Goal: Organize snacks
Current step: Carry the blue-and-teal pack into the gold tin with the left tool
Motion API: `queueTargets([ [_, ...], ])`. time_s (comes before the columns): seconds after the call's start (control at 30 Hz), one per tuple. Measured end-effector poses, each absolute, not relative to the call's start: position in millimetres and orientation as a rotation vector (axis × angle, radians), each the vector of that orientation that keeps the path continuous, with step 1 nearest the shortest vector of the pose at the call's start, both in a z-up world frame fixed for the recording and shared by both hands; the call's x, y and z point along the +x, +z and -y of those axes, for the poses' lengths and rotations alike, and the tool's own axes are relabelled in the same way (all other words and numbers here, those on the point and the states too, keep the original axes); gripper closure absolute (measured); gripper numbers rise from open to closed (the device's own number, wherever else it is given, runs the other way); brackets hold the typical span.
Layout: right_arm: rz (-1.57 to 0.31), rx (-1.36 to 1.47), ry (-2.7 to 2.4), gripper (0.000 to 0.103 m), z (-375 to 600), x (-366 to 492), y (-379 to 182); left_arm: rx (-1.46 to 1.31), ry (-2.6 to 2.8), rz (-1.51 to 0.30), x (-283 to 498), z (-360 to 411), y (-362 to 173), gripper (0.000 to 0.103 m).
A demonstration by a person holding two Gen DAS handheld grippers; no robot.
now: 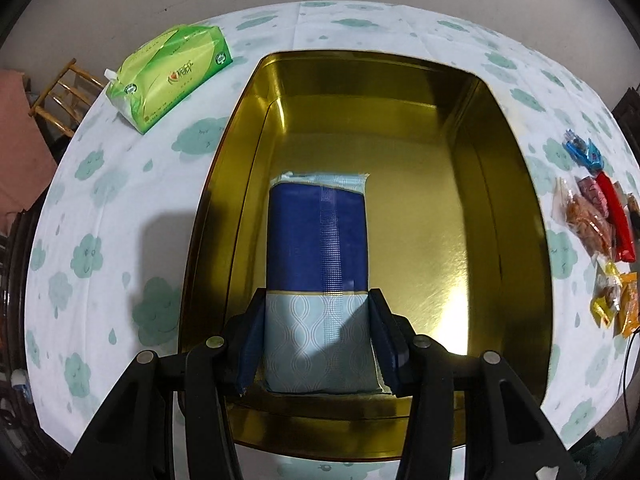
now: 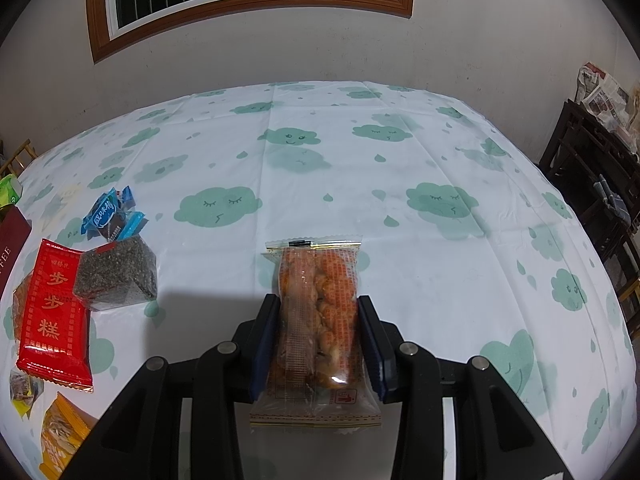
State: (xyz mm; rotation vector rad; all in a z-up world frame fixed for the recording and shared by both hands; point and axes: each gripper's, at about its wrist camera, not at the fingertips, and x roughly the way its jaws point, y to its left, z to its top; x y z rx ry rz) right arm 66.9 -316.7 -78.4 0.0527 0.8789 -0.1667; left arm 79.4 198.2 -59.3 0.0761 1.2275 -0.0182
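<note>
Left hand-held gripper (image 1: 317,334) clamps a blue packet (image 1: 318,248) over the gold tin (image 1: 516,184); right hand-held gripper (image 2: 318,340) clamps a twist snack (image 2: 316,312).

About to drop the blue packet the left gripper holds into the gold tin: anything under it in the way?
Nothing visible does. The left gripper holds the blue packet over the tin, whose visible floor is bare. The part directly beneath the packet is hidden.

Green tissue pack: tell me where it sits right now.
In the left wrist view the green tissue pack lies on the tablecloth at upper left, outside the gold tin, just off its far-left corner.
</note>
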Motion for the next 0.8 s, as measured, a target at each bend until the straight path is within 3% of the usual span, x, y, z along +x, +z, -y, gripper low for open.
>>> queueTargets([
  [0.8, -0.880, 0.051, -0.168, 0.063, 316, 67, -79, 0.050, -0.003, -1.219, 61, -194, -63, 0.059],
])
